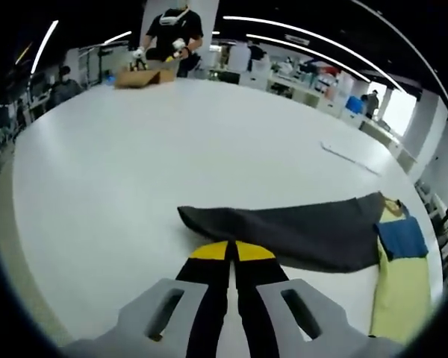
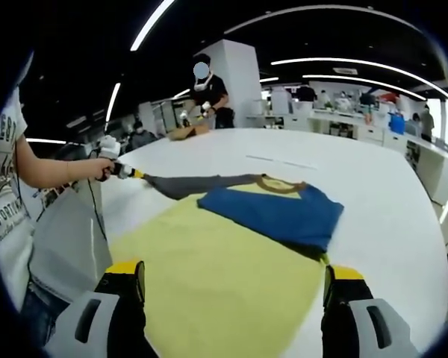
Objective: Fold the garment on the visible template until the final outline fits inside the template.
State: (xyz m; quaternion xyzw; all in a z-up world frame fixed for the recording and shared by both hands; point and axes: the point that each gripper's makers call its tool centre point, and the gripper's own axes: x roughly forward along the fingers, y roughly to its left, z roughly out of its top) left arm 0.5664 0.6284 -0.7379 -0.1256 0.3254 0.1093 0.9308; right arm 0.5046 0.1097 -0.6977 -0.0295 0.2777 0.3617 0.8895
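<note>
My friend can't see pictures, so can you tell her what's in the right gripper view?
A yellow shirt with a blue sleeve folded across it lies on a white table, between the open right tongs. At left, the left tongs pinch the gray sleeve.

Bright even light from ceiling strip lamps [image 2: 151,26], soft faint shadows, strong fisheye bending at edges, mostly sharp.
</note>
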